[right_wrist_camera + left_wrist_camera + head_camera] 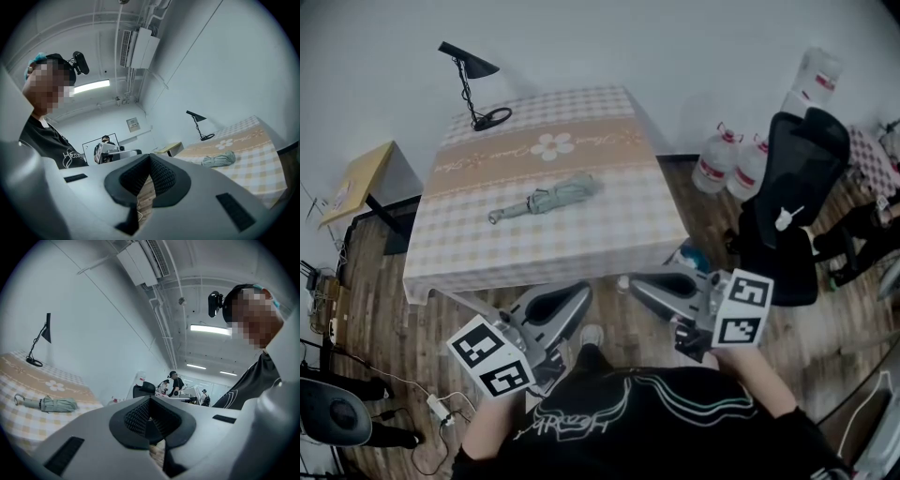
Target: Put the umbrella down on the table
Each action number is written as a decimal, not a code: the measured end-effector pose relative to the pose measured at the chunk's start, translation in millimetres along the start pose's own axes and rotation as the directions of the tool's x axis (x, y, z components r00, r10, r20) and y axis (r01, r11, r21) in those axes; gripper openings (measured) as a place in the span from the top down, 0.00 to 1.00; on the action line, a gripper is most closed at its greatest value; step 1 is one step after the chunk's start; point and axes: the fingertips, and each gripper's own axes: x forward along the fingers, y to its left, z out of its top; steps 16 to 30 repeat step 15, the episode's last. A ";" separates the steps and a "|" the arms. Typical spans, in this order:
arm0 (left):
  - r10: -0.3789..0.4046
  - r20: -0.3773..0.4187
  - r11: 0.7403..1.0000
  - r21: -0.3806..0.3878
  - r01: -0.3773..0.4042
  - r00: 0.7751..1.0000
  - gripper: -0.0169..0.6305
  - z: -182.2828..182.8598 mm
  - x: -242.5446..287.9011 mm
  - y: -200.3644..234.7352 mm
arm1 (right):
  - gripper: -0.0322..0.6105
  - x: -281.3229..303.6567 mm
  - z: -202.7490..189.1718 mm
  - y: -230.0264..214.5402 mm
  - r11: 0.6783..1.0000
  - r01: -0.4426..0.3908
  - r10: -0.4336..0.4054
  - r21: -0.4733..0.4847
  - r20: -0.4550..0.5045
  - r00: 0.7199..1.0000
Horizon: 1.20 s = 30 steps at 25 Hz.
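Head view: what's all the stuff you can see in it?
table: one, checked cloth with a tan band, middle
umbrella: one, pale green, folded, lying on the table
lamp: one, black, table's far left corner
water bottles: at least three, clear with red labels, by the wall right of the table
chair: one, black, right side
side table: one, yellow, left side
left tongs: one, grey, shut and empty, below the table's near edge
right tongs: one, grey, shut and empty, beside the left tongs
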 end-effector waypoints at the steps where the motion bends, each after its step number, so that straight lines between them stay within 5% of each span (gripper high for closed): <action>1: 0.001 0.001 1.000 0.002 -0.001 1.000 0.98 0.2 -0.8 -1.8 | 0.93 -0.7 -0.3 1.6 1.000 -0.002 0.002 -0.002 -0.002 1.000; 30: 0.027 0.007 0.999 0.032 -0.027 1.000 0.98 3.0 -15.1 -17.2 | 0.93 -4.1 -4.3 18.2 1.000 -0.017 0.017 -0.014 -0.002 1.000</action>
